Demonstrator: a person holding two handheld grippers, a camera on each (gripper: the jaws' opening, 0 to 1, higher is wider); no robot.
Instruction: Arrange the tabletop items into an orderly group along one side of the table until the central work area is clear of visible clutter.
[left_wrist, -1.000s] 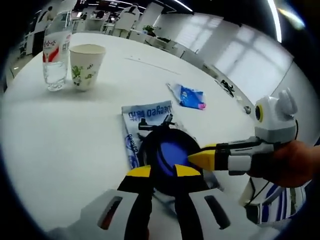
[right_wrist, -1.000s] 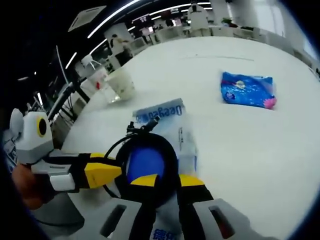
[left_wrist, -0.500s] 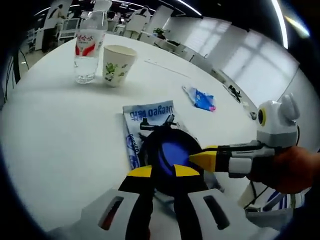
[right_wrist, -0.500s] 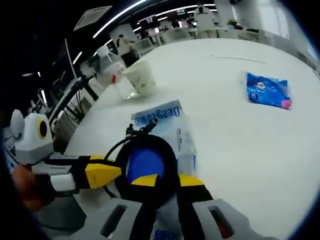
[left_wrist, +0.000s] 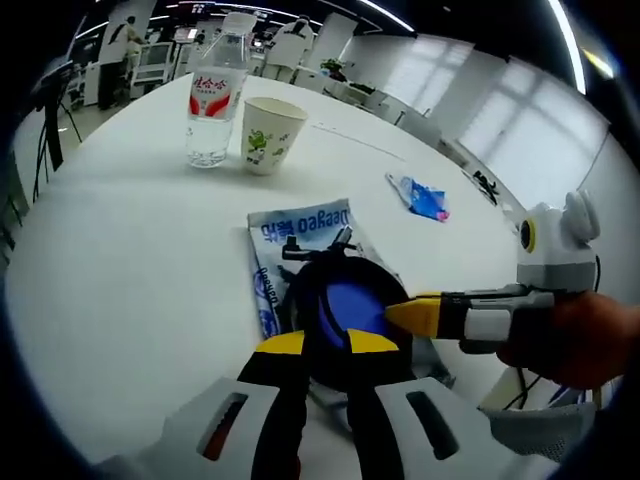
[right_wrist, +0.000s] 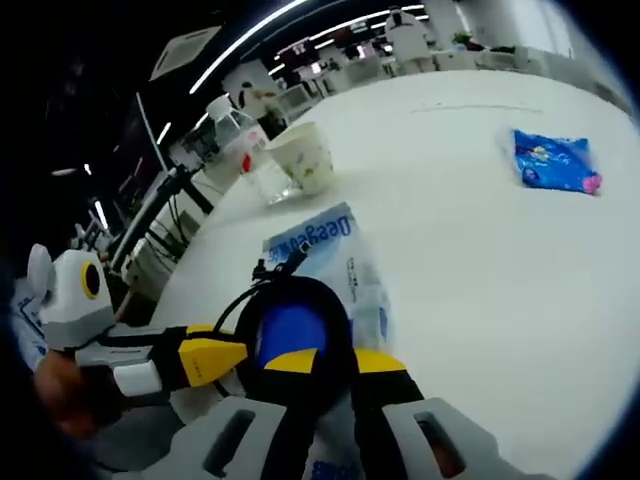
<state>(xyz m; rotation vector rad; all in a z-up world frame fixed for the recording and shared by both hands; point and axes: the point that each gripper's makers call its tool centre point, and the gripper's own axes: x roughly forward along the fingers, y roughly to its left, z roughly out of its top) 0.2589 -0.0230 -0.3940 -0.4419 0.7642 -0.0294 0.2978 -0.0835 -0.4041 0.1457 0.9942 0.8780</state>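
Note:
A black coil with a blue middle (left_wrist: 340, 303) lies in a clear bag with blue print (left_wrist: 298, 226). My left gripper (left_wrist: 327, 345) is shut on the coil's near rim. My right gripper (left_wrist: 415, 316) comes in from the right, shut on the same coil. In the right gripper view the coil (right_wrist: 292, 330) and bag (right_wrist: 330, 250) sit between my right gripper (right_wrist: 330, 362) and my left gripper (right_wrist: 215, 360). A water bottle (left_wrist: 215, 95) with a red label and a paper cup (left_wrist: 272, 135) stand together at the far side. A small blue packet (left_wrist: 425, 198) lies alone further right.
The round white table (left_wrist: 130, 260) has a curved edge at the left. Beyond it are office desks, chairs and a stand (right_wrist: 165, 195). A hand (left_wrist: 570, 335) holds the right gripper. The bottle (right_wrist: 245, 150), cup (right_wrist: 303, 155) and blue packet (right_wrist: 555, 160) show across the table.
Both views have shifted: the bottle and cup now sit nearer the middle of each view. The coil and bag kept their place between the jaws, so they travelled with the grippers.

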